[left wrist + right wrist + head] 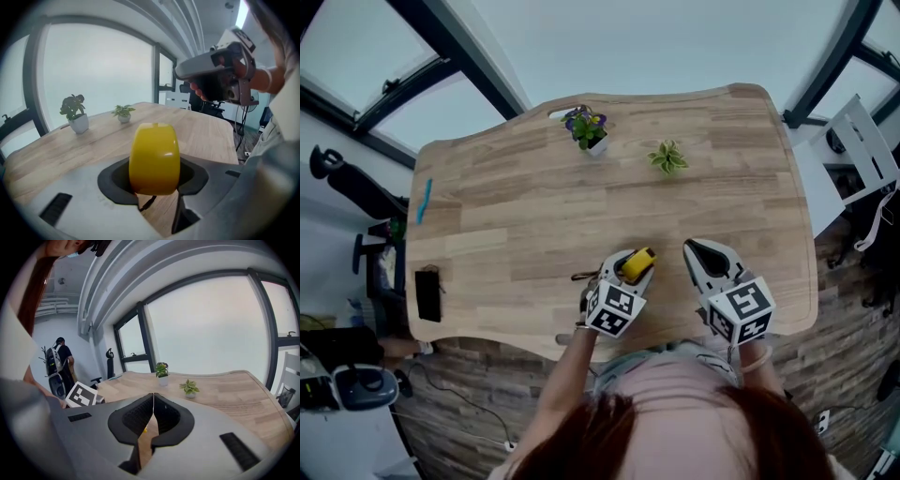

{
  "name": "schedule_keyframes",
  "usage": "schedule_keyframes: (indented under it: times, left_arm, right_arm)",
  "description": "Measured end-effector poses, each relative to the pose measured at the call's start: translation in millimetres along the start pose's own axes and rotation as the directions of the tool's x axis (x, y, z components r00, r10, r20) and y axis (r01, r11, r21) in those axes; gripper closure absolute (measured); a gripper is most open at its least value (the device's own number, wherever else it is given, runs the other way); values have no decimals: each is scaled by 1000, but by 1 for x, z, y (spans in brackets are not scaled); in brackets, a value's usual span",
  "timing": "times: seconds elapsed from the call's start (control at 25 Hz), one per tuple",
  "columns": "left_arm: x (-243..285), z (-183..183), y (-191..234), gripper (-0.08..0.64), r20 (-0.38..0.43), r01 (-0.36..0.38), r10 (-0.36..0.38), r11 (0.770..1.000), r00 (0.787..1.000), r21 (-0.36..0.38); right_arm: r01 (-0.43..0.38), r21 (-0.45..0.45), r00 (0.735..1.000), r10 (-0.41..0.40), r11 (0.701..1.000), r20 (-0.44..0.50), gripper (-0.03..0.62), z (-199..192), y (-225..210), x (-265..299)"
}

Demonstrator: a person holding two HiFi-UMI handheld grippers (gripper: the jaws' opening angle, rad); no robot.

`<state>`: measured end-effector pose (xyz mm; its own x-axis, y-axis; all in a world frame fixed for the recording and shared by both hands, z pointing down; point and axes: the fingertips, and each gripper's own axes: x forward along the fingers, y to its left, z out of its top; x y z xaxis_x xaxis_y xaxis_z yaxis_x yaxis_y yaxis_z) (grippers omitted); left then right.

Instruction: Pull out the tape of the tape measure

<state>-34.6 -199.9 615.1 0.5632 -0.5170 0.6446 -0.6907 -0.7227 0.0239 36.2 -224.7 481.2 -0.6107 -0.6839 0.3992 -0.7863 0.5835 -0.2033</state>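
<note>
We're working over the table (534, 187)'s near edge. The left gripper (628, 265) is clamping the yellow tape measure (154, 158) there. The right gripper (153, 401), jaws together and empty, is hovering further toward the table's right side, so its target lies leftward.

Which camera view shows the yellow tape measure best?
The left gripper view: the tape measure fills the centre, close and sharp, gripped between the jaws. The head view shows it only small, from above, near the table's front edge. The right gripper view shows just a yellow speck below its shut jaws.
</note>
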Motion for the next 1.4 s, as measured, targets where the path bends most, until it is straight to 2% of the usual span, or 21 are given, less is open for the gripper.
schedule_keyframes:
  times: [0.32, 0.48, 0.68, 0.92, 1.04, 1.2, 1.28, 1.4]
  left_arm:
    - [-34, 29, 12, 380, 38, -62, 62, 998, 997, 2]
    - [-57, 53, 8, 380, 94, -74, 74, 997, 993, -4]
    - [-91, 84, -4, 380, 155, -77, 77, 997, 985, -1]
    - [-122, 106, -17, 382, 198, -83, 75, 996, 977, 32]
    - [-135, 112, -25, 382, 207, -73, 59, 996, 977, 57]
    - [-148, 115, -38, 382, 206, -45, 23, 994, 978, 100]
    - [-153, 117, -43, 382, 204, -32, 7, 992, 979, 121]
    - [-158, 119, -52, 382, 206, -16, -15, 989, 978, 150]
  right_arm:
    - [-53, -44, 998, 54, 998, 35, 592, 15, 17, -1]
    - [-78, 0, 995, 78, 997, 66, 592, 24, 22, -6]
    - [-173, 48, 982, 168, 984, 87, 592, 39, 37, -17]
    - [-247, 87, 965, 237, 965, 112, 592, 49, 51, -28]
    - [-318, 170, 946, 299, 933, 127, 592, 49, 60, -36]
    - [-417, 293, 908, 381, 860, 173, 587, 49, 72, -46]
    - [-473, 345, 881, 431, 811, 195, 544, 50, 79, -50]
    - [-552, 433, 833, 492, 713, 253, 512, 55, 86, -55]
